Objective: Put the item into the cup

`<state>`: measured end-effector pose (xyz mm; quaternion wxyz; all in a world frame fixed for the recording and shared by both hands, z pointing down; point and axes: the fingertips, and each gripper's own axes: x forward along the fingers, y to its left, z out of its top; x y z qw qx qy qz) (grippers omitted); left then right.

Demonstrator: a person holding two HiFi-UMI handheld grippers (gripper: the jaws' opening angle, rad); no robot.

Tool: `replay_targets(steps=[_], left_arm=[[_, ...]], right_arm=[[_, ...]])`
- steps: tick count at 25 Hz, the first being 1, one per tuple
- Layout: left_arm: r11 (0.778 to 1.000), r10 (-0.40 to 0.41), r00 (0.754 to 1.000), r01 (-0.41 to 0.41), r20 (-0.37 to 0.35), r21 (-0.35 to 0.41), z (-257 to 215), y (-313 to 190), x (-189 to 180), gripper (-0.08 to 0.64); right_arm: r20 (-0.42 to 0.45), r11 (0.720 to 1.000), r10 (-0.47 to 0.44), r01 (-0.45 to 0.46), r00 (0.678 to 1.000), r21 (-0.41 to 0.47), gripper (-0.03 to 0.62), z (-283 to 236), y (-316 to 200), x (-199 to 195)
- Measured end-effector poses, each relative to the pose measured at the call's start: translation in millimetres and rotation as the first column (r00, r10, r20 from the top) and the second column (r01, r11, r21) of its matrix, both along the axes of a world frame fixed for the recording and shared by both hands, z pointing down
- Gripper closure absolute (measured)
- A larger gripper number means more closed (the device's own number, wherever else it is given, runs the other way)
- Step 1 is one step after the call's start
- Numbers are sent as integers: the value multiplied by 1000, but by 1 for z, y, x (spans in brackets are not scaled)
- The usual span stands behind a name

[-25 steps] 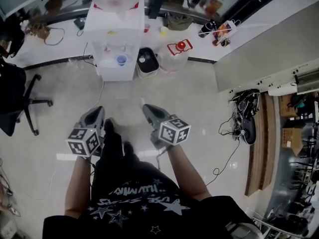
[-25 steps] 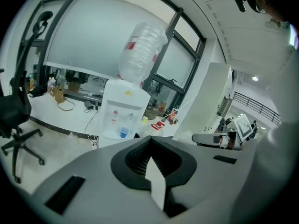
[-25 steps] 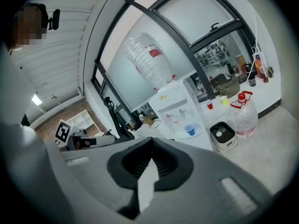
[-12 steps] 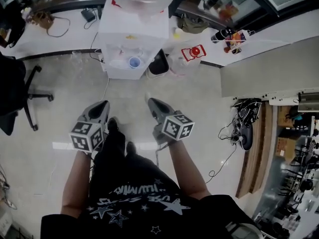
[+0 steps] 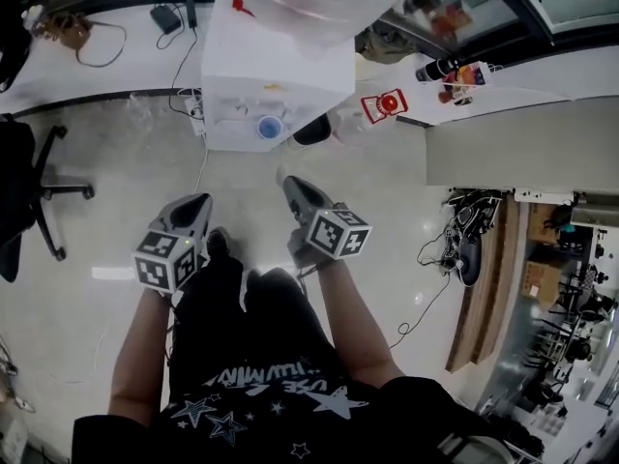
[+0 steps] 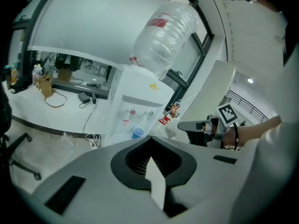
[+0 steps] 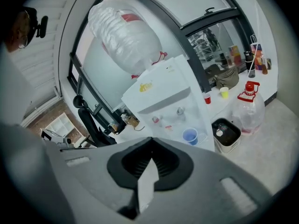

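A blue cup (image 5: 269, 127) stands in the tap bay of a white water dispenser (image 5: 276, 75); it also shows in the left gripper view as the cup (image 6: 138, 132) and in the right gripper view as the cup (image 7: 189, 136). I hold both grippers low in front of my body, over the floor, pointing toward the dispenser and well short of it. My left gripper (image 5: 196, 204) is shut with nothing in it. My right gripper (image 5: 288, 185) is shut too and holds nothing. No loose item shows in either gripper.
A big water bottle (image 7: 126, 36) sits upside down on the dispenser. Right of it stand a black bin (image 5: 311, 131) and a red-capped jug (image 5: 385, 104). An office chair (image 5: 29, 187) is at the left, a grey counter (image 5: 513, 153) and cables (image 5: 464, 249) at the right.
The dispenser and blue cup have come closer and lower in the head view as I step toward them. Both grippers stay shut in the same pose.
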<state>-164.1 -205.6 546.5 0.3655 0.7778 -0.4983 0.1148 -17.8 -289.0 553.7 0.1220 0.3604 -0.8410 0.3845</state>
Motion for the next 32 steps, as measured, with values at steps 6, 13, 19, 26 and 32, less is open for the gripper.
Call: replay_targets(steps=[6,13,19,26,32], left_arm=[[999,34,999,-34,0,-19,25,-21,0,554],[1000,8,1000,-8,-25,-7,60,-53,-8,554],[999,-42,999,42,-15,-6,83,-74,-10,554],[995,-104,994,103,-26,-15,110,-87,-17,554],[991,-133,990,132,-37,-27,126,-92,-20,554]], right_arm=[[8,999,41,-41,999,-17,592,28,-23,-9],[44,996,85,-83,995,-41,592,76,-65,-12],[41,997,62,-60,997,-53,592,102,-89,-9],[40,998,13,-10,999,-54,592,125,-112,-20],[43,997,28,-25,999,-70,592,145,-127,-21]])
